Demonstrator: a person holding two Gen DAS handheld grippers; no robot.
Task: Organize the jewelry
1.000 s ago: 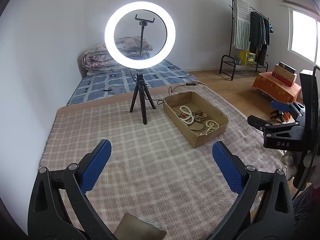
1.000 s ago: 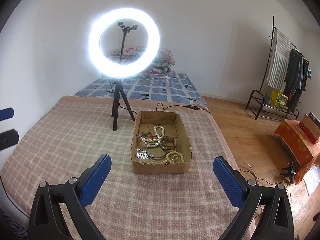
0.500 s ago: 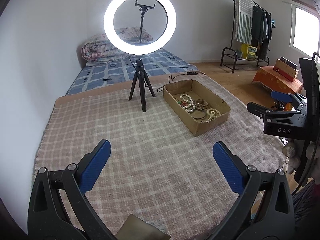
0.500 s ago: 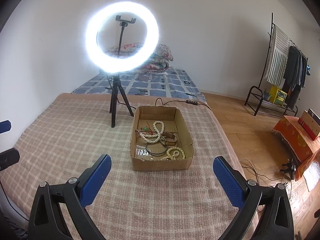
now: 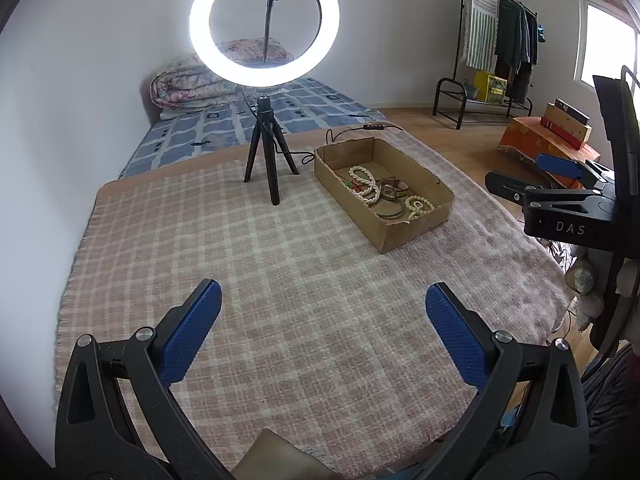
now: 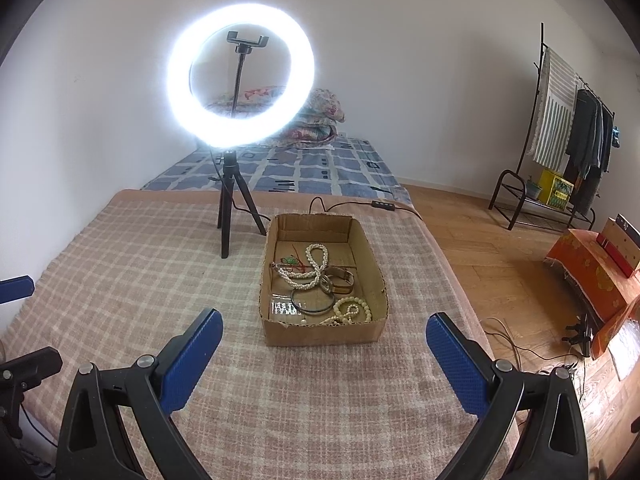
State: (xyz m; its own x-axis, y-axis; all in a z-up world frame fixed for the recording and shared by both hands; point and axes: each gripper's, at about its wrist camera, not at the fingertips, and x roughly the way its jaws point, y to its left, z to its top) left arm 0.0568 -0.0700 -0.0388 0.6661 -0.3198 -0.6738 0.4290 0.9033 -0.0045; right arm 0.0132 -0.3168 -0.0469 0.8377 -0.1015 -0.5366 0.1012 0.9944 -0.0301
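Both views: we hold the left gripper (image 5: 322,328) and the right gripper (image 6: 324,344) above a checked blanket (image 6: 140,272), each with its jaws spread wide and nothing between the blue pads. On the blanket we see an open cardboard box (image 6: 320,332) holding the jewelry: a long white bead necklace (image 6: 310,268) toward the middle, a brown-strapped watch (image 6: 340,282) just beside it, a dark bangle (image 6: 312,304) in front of them, and a coil of cream beads (image 6: 352,310) at the near right corner. From the right wrist, the box lies straight ahead, between the two fingers and apart from them; from the left wrist, it lies ahead and to the right (image 5: 384,236), well apart from the pads. A lit ring light (image 6: 240,76) on a black tripod (image 6: 230,216) stands on the blanket just left of the box, its cable (image 6: 348,204) trailing behind the box. The right gripper appears at the right edge of the left view (image 5: 532,176)
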